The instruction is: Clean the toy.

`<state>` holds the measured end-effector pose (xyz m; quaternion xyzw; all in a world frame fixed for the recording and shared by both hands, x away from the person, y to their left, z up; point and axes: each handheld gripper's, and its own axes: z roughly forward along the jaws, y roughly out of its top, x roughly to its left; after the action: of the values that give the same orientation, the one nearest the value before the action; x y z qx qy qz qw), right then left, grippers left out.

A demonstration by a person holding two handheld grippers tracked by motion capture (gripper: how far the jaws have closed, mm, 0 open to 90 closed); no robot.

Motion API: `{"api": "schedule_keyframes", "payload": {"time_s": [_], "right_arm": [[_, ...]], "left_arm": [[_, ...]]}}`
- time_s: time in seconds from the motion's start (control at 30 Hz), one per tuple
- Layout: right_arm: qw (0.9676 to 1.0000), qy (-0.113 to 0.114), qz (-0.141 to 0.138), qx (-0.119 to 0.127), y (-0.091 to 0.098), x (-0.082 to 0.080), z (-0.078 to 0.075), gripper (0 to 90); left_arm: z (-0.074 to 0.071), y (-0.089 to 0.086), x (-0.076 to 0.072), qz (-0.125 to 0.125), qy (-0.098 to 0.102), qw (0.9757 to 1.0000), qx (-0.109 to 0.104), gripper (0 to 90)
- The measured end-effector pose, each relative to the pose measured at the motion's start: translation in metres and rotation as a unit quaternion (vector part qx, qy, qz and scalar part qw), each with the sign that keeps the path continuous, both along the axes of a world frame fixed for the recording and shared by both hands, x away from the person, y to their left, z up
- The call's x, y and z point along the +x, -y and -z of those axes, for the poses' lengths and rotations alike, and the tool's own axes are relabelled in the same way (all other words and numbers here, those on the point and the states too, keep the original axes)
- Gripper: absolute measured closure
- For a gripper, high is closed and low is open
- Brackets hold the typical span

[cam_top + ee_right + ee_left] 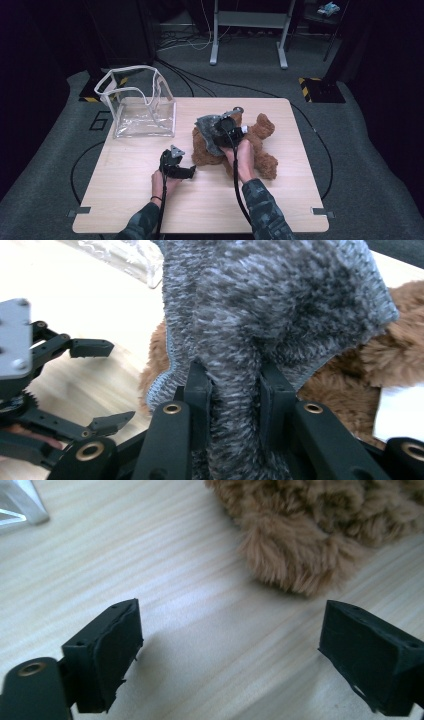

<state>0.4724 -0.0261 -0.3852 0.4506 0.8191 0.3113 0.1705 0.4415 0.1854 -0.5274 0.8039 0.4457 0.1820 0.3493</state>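
Closest to the high camera, at 6 o'clock: two forearms (150, 220) in patterned sleeves, reaching up onto the wooden table (125, 200).

Left gripper (191, 172):
- Low over the table, a little toward 7 o'clock from its centre.
- Pointing toward 3 o'clock, at the teddy bear (260, 145).
- Jaws wide apart, with bare wood between them and nothing held.
- In the left gripper view (230, 650), tan fur of the bear (300, 530) at 1 o'clock just beyond the jaws, not touching them.
- Also there, a corner of the clear bag (20, 505) at 10 o'clock.

Right gripper (220, 129):
- Near the middle of the table, over the bear's 9 o'clock end, pointing toward 10 o'clock.
- Jaws narrow, clamped on a fold of grey knit cloth (207, 131).
- In the right gripper view (235, 395), cloth (270, 300) bunched between both pads and spreading wide toward 12 o'clock.
- Brown fur (400, 355) behind the cloth at 3 o'clock.
- Left gripper (120, 382) at 8 o'clock, fingers spread, just beside the cloth's edge.

Things on the table:
- Bear lying flat on the 3 o'clock side of centre, one limb stretched toward 5 o'clock, the cloth draped over its 9 o'clock end.
- Clear bag (145, 117) with pale trim standing open at the 10 o'clock corner, well apart from both grippers.
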Motion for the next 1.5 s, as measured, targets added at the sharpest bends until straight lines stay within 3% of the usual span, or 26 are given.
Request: {"api": "schedule_keyframes", "payload": {"time_s": [0.1, 0.2, 0.43, 0.83, 1.03, 1.2, 1.3, 1.43, 1.47, 1.5], "right_arm": [[0.9997, 0.001, -0.02, -0.014, -0.003, -0.004, 0.001, 70.9], [0.9996, 0.0, -0.027, -0.009, -0.003, -0.009, 0.005, 70.8], [0.9991, 0.001, -0.042, 0.0, -0.002, -0.02, 0.006, 70.9], [0.9978, -0.024, -0.061, 0.011, -0.008, -0.042, 0.033, 71.1], [0.9961, -0.055, -0.068, 0.007, -0.01, -0.048, 0.061, 71.1], [0.9924, -0.099, -0.073, -0.003, -0.011, -0.05, 0.084, 71.0], [0.9923, -0.097, -0.078, 0.004, -0.008, -0.053, 0.079, 70.9], [0.9948, -0.067, -0.073, 0.025, 0.003, -0.055, 0.046, 70.8], [0.9955, -0.046, -0.078, 0.028, 0.008, -0.052, 0.035, 70.8], [0.9959, -0.041, -0.074, 0.033, 0.01, -0.051, 0.028, 70.7]], "left_arm": [[0.001, -0.001, -0.001, -0.004, 0.006, 1.0, 0.0, 9.6], [0.001, -0.001, 0.0, -0.001, 0.008, 0.9999, 0.012, 9.5], [0.001, -0.008, 0.001, 0.01, 0.009, 0.9998, 0.013, 9.3], [0.001, -0.017, 0.001, 0.015, 0.009, 0.9998, 0.014, 9.4], [0.001, -0.017, 0.001, 0.013, 0.009, 0.9998, 0.014, 9.4], [0.001, -0.017, 0.001, 0.014, 0.01, 0.9998, 0.014, 9.4], [0.001, -0.017, 0.001, 0.012, 0.01, 0.9998, 0.011, 9.4], [0.001, -0.017, 0.001, 0.014, 0.011, 0.9997, 0.016, 9.4], [0.001, -0.016, 0.001, 0.013, 0.011, 0.9998, 0.012, 9.4], [0.001, -0.017, 0.001, 0.014, 0.01, 0.9997, 0.014, 9.5]]}}
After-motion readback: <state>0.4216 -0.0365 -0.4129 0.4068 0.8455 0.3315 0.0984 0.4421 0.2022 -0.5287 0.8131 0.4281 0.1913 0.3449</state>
